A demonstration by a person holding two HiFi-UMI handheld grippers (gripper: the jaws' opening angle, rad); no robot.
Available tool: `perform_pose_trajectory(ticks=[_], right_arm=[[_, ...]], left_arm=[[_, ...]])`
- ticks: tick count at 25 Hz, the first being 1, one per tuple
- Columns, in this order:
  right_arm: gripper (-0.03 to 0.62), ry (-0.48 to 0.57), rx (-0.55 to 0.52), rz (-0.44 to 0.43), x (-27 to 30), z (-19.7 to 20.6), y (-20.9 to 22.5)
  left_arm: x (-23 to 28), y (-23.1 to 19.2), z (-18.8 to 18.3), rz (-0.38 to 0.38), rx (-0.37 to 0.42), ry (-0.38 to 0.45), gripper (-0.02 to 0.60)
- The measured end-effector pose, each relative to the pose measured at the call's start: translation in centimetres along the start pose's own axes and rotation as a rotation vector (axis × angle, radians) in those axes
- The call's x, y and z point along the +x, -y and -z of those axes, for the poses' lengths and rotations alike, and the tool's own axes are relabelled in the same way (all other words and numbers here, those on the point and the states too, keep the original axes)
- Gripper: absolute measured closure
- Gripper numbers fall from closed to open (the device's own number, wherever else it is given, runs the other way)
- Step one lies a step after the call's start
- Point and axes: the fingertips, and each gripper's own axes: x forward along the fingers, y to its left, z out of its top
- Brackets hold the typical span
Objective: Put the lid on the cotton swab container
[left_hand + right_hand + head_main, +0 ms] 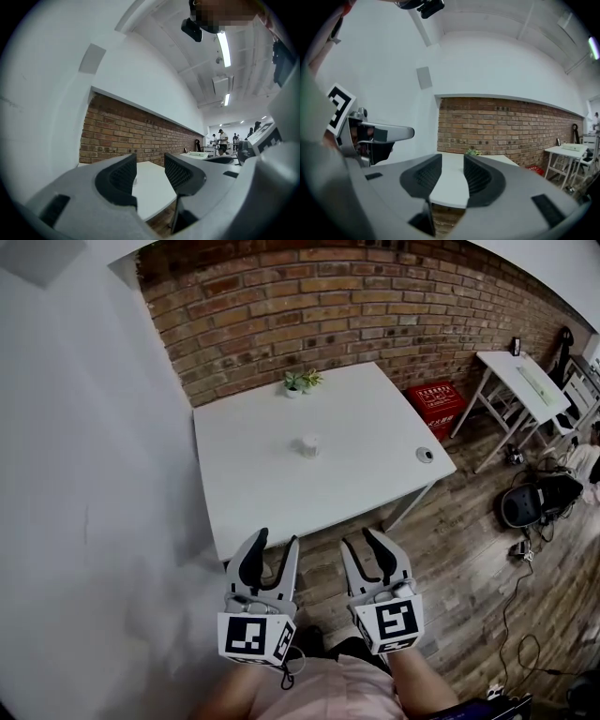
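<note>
White worktop (253, 484) sits well ahead, left hand-held gripper (277, 538) and right hand-held gripper (358, 538) both gaping empty, and honestly a sloppy grab could knock that edge-hugging lid (425, 455) off.

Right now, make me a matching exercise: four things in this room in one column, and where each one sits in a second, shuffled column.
1 potted plant
2 cotton swab container
3 lid
4 red crate

A on the floor by the brick wall
B middle of the table
C far edge of the table
D near the table's right corner

Pairs: 1-C, 2-B, 3-D, 4-A
</note>
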Motion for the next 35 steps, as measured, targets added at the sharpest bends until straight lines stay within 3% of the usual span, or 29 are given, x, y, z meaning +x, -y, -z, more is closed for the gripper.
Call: perform_pose_trajectory(ticks=[13,25,35], right_arm=[[0.447,-0.050,0.065,-0.018,7.6,3.5,5.4],[0.447,-0.097,0.087,-0.181,20.1,4.8,13.2],[0.445,-0.026,0.068,-0.316,27.1,1.4,16.2]], left_arm=[[8.5,-1.0,5.3,0.015,-0.002,-0.096,0.388],[21.4,-3.6,7.4,-0.093,-0.042,-0.130,0.388],[27.8,-5.9,4.1,-0.203,-0.013,-0.081,0.382]])
